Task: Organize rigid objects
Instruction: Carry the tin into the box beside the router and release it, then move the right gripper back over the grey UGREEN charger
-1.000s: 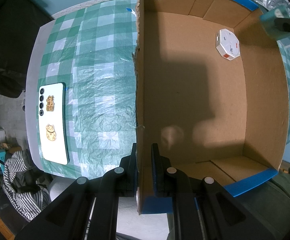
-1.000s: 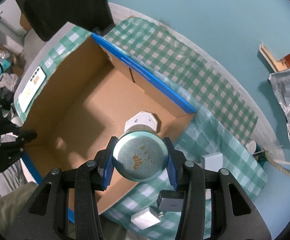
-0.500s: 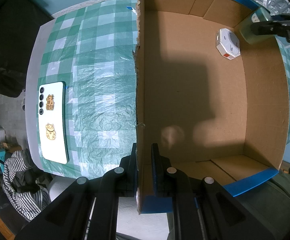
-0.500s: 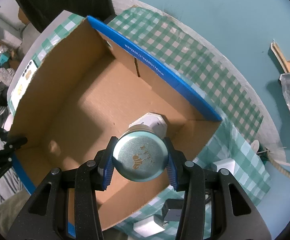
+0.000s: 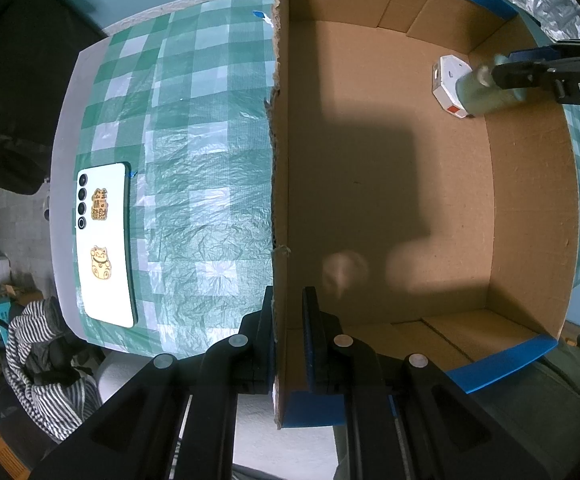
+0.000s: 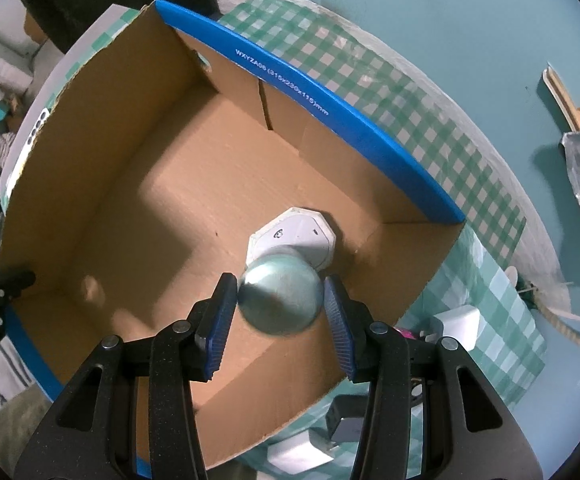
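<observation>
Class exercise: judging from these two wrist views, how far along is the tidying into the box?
Done: a white octagonal gadget lies inside the brown cardboard box. In hand: the right gripper is opening around a round teal tin. Left: white phone on the checked tablecloth.

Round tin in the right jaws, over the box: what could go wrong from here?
1. The right gripper has its jaws opening with the tin between them; the tin looks blurred, so it may already be slipping out.
2. It hangs partly over the white octagonal case, so it could land on that, tip or roll.
3. The left gripper is clamped on the box wall; a hard drop might jolt the box in that grip.
</observation>
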### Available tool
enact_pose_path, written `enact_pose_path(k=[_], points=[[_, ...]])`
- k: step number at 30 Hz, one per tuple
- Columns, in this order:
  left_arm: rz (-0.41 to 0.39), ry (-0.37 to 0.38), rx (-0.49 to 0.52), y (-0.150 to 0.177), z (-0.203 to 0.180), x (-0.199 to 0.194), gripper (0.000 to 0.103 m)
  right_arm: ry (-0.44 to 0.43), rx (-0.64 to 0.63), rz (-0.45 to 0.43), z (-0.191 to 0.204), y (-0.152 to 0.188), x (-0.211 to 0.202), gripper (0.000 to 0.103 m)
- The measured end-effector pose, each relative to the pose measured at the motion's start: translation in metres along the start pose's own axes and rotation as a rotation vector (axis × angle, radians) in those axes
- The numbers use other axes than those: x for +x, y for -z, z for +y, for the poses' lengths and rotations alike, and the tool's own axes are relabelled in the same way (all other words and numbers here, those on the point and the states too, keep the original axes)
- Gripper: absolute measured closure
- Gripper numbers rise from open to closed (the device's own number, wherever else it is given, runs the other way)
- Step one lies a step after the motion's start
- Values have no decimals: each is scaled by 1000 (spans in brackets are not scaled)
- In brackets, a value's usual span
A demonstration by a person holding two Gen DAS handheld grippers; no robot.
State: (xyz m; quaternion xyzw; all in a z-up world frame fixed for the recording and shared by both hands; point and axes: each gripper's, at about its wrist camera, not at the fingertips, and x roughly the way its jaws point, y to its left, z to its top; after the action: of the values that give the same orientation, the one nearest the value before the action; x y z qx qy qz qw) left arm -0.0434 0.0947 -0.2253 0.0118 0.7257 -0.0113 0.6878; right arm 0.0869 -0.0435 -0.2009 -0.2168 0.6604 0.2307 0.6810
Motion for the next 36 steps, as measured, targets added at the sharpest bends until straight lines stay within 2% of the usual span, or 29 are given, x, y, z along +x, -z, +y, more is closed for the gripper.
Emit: enact_pose_path(k=[3,5,19,36], points=[[2,-2,4,0,-2,0,93,10,-6,-14,0,1,-5,45],[3,-3,5,-1,-3,0,93,10,-6,-24,0,2,-9,44],[6,-7,6,-1,-4,-1,93,-3,7,-76,-3,8,-43,41],[7,-10,10,-2,-6,-1,93,4,73,-112,-28,41,-76,39]])
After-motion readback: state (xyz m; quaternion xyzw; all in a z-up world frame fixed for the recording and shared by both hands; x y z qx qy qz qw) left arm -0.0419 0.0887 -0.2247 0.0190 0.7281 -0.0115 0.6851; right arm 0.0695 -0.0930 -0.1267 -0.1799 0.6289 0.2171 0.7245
